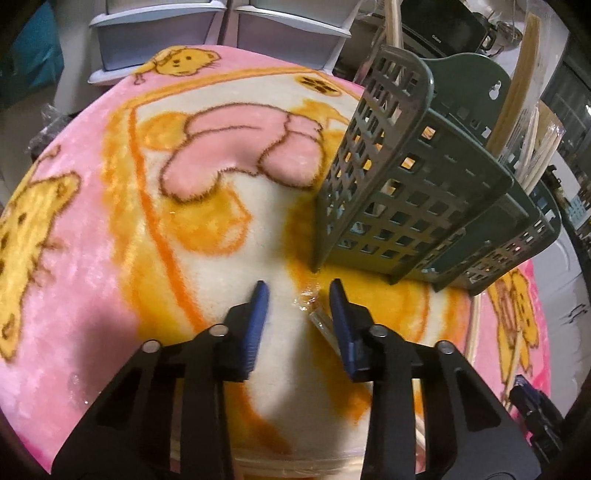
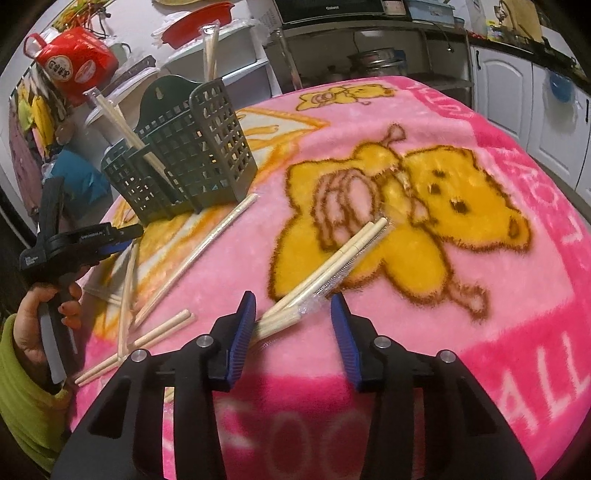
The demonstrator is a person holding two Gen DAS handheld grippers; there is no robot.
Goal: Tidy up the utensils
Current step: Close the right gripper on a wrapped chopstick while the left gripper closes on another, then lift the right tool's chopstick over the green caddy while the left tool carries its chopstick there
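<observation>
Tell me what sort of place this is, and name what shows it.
Most likely a home kitchen or dining corner. A microwave sits on a metal shelf with steel pots below, white cabinet doors line the right wall, and a cartoon bear blanket covers the table.

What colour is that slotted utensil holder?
Dark green holder, clearest in the right wrist view.
</observation>
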